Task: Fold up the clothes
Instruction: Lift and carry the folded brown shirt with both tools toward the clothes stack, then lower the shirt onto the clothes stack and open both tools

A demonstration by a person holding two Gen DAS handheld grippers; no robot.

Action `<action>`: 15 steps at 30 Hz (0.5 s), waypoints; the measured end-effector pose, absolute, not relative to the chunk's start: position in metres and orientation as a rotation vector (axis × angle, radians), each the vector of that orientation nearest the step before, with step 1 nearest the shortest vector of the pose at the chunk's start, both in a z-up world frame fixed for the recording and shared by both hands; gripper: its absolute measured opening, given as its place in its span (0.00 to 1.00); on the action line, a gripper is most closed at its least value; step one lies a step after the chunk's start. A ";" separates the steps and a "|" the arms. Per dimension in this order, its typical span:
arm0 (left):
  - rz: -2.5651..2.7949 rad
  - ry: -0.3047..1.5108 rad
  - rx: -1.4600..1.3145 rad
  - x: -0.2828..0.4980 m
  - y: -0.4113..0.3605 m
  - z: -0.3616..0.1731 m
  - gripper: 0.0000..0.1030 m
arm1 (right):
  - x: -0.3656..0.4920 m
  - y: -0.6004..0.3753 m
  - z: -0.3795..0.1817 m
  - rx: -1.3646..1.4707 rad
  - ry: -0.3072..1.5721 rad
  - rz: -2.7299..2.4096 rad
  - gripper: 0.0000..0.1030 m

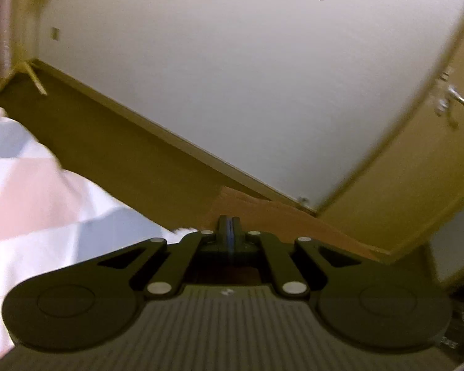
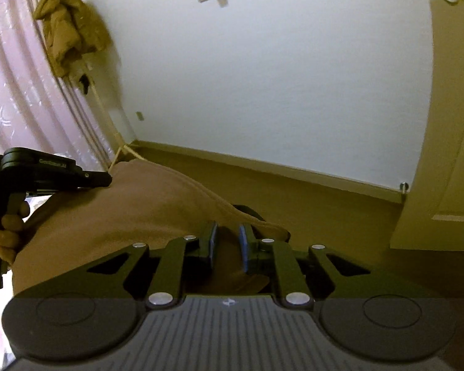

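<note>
Brown garment (image 2: 133, 216) between parted right hand-held gripper (image 2: 227, 241)

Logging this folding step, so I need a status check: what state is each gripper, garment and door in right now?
left gripper: shut, no cloth visibly between its fingers.
right gripper: open, fingers apart over cloth.
brown garment: draped, bunched, not yet folded flat.
tan cloth: hanging crumpled by the curtain.
door: whether closed cannot be told.

I can see one small pale print on the black plastic left gripper (image 2: 103, 182), along its side, but it is too blurred to read with certainty.
</note>
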State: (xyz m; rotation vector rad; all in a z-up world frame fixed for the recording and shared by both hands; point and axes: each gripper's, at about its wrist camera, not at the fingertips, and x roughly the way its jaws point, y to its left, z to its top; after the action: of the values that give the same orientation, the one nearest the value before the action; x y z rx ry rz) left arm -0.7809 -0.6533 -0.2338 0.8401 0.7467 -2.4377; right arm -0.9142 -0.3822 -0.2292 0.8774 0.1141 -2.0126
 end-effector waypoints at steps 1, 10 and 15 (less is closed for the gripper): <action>-2.423 0.715 0.813 -0.775 -0.653 -0.225 0.03 | -0.913 -0.383 -0.221 0.862 0.131 -2.019 0.16; -2.459 0.474 0.775 -0.696 -0.587 -0.161 0.05 | -0.844 -0.327 -0.165 0.634 0.266 -1.872 0.24; -2.389 0.480 0.882 -0.690 -0.564 -0.196 0.06 | -0.812 -0.319 -0.185 0.629 0.414 -1.780 0.30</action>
State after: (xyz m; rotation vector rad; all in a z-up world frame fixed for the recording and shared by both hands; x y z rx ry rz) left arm -0.6900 -0.5644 -0.1956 0.8816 0.4802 -2.3891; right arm -0.8116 -0.3192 -0.1853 0.6293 0.4144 -1.7800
